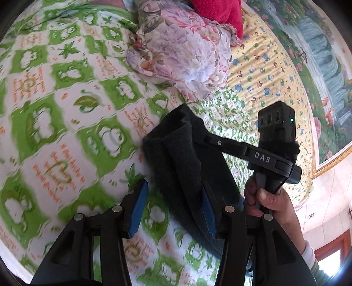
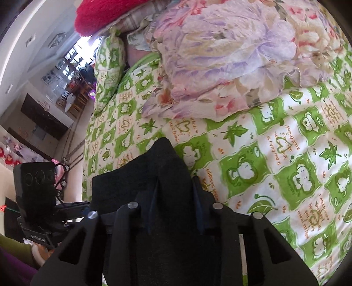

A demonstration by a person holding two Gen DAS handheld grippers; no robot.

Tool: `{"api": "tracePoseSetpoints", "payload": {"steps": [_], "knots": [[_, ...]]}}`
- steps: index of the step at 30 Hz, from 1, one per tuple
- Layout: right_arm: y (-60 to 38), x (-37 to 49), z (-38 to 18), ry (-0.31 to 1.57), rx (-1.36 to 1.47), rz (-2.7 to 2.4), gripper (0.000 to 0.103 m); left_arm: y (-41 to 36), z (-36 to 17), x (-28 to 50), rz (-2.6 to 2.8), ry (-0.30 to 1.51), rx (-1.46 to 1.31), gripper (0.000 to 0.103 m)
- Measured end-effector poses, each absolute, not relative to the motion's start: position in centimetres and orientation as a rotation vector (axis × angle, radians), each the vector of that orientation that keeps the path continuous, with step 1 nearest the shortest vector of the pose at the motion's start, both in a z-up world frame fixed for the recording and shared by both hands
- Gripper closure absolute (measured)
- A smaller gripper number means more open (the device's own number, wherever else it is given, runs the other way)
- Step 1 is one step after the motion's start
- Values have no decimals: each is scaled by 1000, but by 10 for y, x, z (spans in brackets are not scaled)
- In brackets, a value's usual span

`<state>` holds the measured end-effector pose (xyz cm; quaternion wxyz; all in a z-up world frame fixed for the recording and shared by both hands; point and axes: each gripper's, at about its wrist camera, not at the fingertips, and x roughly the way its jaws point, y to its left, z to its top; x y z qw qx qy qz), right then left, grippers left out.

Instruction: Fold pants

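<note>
The pants (image 1: 187,158) are dark, nearly black cloth, bunched and held up above a bed with a green and white patterned sheet (image 1: 66,99). My left gripper (image 1: 173,211) is open; the cloth hangs beside its right blue pad (image 1: 208,215) and is not pinched. The right gripper's handle (image 1: 270,158) and the hand holding it show at right. In the right wrist view my right gripper (image 2: 175,209) is shut on a fold of the pants (image 2: 167,176), held above the sheet (image 2: 264,165). The left gripper's body (image 2: 35,198) shows at left.
A crumpled floral sheet (image 1: 182,50) and a red blanket (image 1: 220,11) lie at the head of the bed. A yellow cartoon-print cover (image 1: 264,72) lies to the right, with a landscape mural (image 1: 319,66) on the wall. Room furniture (image 2: 48,105) stands beyond the bed's edge.
</note>
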<state>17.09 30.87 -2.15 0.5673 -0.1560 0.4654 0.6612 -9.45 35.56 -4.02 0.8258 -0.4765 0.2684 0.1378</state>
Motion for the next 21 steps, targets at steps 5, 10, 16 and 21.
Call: {"api": "tracePoseSetpoints", "payload": {"steps": [5,10,16,21], "knots": [[305,177,-24,1113,-313,1565,75,356,-39,-77,295,583,-972,74],[290,180,-10,1082,-260,1576,77,346,-15,-74,282,561,-905,80],[254,183,22,1013,-133,1623,78,326,24,-74,245,508,-846,80],[209,186,49,940,-26,1647,78,301,52,-69,179,472,-801,80]]}}
